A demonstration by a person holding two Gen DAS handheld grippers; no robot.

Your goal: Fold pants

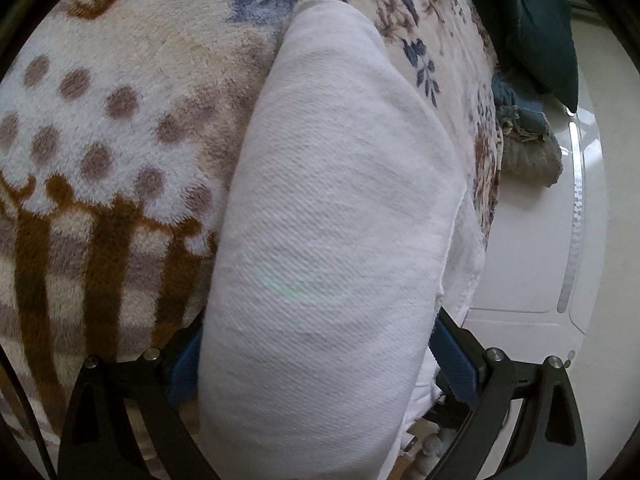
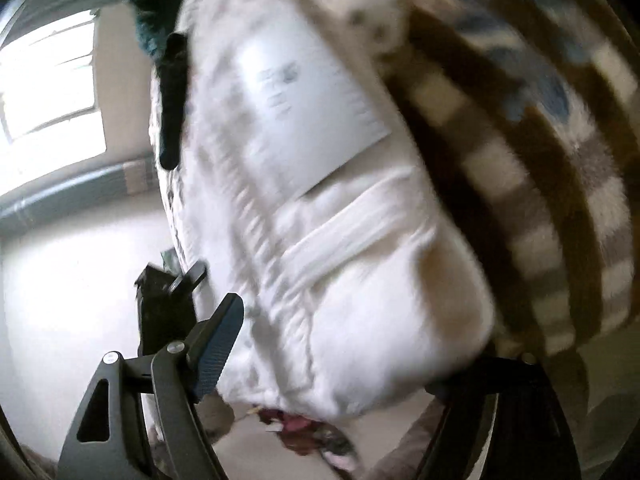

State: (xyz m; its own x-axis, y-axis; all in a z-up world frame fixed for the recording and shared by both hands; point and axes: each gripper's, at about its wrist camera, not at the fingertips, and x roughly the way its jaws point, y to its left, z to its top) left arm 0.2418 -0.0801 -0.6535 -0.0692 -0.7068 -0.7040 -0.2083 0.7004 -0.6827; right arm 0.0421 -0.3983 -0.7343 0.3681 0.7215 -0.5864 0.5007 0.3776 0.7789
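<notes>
The white pants (image 1: 320, 220) lie as a long folded bundle on a patterned fleece blanket (image 1: 100, 140). My left gripper (image 1: 316, 364) has its blue-padded fingers (image 1: 456, 360) on both sides of the near end of the bundle, jaws wide apart, fabric filling the gap. In the blurred right wrist view, the white pants (image 2: 360, 280) with a pale label (image 2: 312, 108) fill the space between my right gripper's (image 2: 340, 352) fingers. Its left finger (image 2: 218, 352) stands beside the fabric. The right finger is hidden behind the cloth.
The blanket with brown stripes, dots and blue flowers covers the bed. A dark green cloth (image 1: 532, 28) and a grey-blue bundle (image 1: 528, 148) lie at the bed's far right edge above the white floor (image 1: 532, 240). A bright window (image 2: 48, 92) shows at left.
</notes>
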